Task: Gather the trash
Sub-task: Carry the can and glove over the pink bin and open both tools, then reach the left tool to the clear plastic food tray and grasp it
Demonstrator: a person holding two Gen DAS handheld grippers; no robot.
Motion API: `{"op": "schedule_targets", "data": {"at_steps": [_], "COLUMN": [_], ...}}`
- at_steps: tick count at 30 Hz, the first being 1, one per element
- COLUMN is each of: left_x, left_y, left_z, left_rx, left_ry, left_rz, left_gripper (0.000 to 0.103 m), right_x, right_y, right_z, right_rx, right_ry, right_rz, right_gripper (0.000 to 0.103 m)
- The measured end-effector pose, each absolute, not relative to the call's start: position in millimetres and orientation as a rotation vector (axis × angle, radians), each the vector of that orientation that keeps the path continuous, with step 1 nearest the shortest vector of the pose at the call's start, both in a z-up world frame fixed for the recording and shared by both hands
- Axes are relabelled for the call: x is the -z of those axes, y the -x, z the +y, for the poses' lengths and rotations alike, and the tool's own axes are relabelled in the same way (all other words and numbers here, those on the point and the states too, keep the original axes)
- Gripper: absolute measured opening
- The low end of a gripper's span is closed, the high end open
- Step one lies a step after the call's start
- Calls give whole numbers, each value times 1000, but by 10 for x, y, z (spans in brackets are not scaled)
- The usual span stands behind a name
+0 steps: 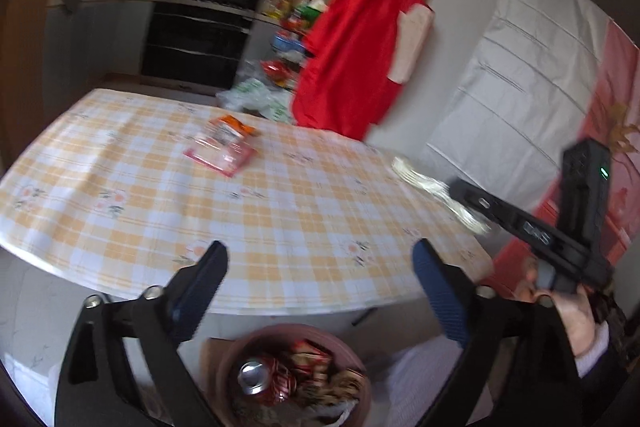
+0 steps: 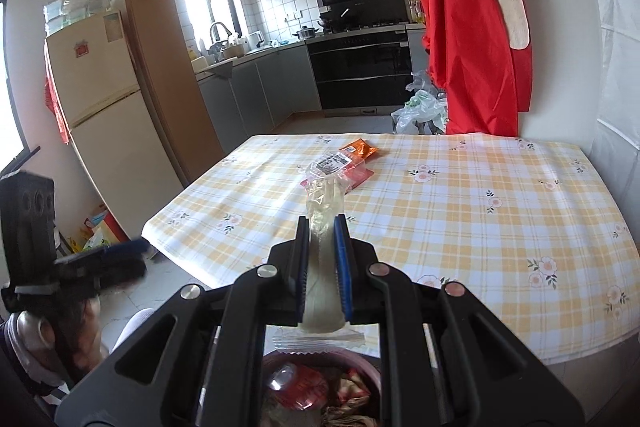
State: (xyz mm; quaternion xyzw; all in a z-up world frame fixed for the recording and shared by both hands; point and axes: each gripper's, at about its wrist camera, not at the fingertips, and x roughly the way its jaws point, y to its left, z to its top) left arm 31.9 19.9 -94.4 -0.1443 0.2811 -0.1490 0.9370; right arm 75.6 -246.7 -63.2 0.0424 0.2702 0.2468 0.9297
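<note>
My left gripper [image 1: 320,255] stands wide open with nothing between its fingers, above the pink trash bin [image 1: 232,347]. The bin holds a crushed red can [image 1: 264,381] and several wrappers. My right gripper [image 2: 322,223] is shut on a clear plastic wrapper [image 2: 322,267] over the table's near edge, with the bin [image 2: 370,361] below it. In the left wrist view the right gripper [image 1: 454,187] reaches in from the right with that whitish wrapper [image 1: 420,179] sticking out of it. On the table lie an orange packet [image 2: 358,149] and a red packet [image 2: 354,177] under a labelled clear one [image 2: 330,163].
The table [image 2: 480,227] has a yellow checked cloth with flowers. A red apron [image 2: 472,27] hangs on the wall behind it. Plastic bags [image 2: 420,107] lie on the floor by the oven [image 2: 360,75]. A fridge [image 2: 100,107] stands at the left.
</note>
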Motion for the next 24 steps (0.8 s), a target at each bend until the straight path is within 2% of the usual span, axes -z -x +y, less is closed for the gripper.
{"op": "schedule_targets", "data": {"at_steps": [6,22,24], "left_x": [912,911,913], "left_y": [-264,-105,-104], "left_z": [450,597,599], "left_rx": [119,63,65], "left_ry": [250,246,244], "left_rz": [564,540,541], "left_gripper": [97,97,97], "right_x": [591,558,571], "right_y": [-554,-208,-217], "right_z": [-2417,-2228,-2215], "right_rx": [-513,-550,-554], "right_ry": [-73,-32,-33], "right_rz": [542,571,582], "right_gripper": [16,16,22]}}
